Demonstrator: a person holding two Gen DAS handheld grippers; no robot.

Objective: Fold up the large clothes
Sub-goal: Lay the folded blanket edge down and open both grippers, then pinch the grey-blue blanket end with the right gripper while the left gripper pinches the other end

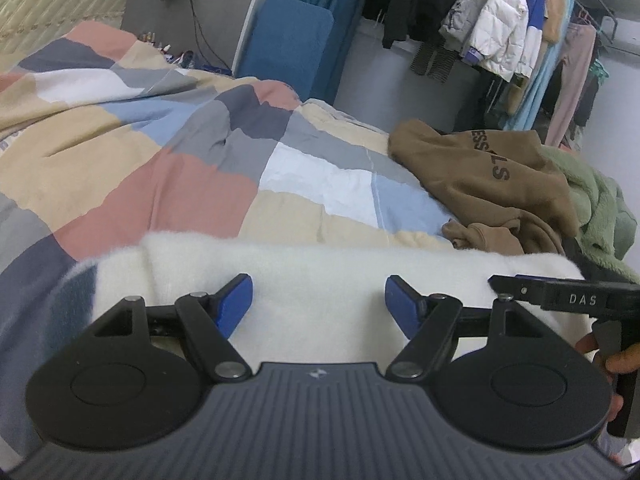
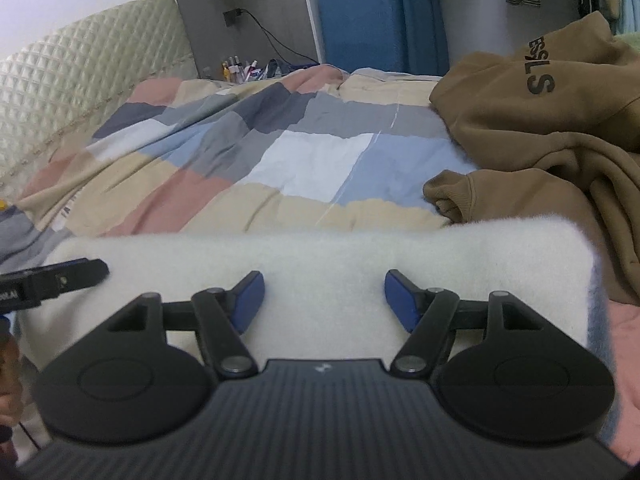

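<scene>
A white fluffy garment (image 1: 320, 264) lies folded into a long flat band on the near edge of the bed. My left gripper (image 1: 319, 284) hovers over its left part, jaws wide apart, blue pads not pressing the cloth. My right gripper (image 2: 324, 280) is over the right part of the same white garment (image 2: 320, 252), also open with nothing pinched. One black finger (image 1: 560, 296) of the right gripper shows at the right of the left wrist view, with a hand (image 1: 620, 360) behind it. In the right wrist view, one finger (image 2: 52, 280) of the left gripper shows at the left.
A patchwork quilt (image 1: 160, 160) covers the bed. A crumpled brown hoodie (image 1: 480, 176) (image 2: 540, 120) and a green fleece (image 1: 596, 208) lie at the right. A clothes rack (image 1: 520, 20) with hanging jackets stands behind. A quilted headboard (image 2: 80, 80) is at the left.
</scene>
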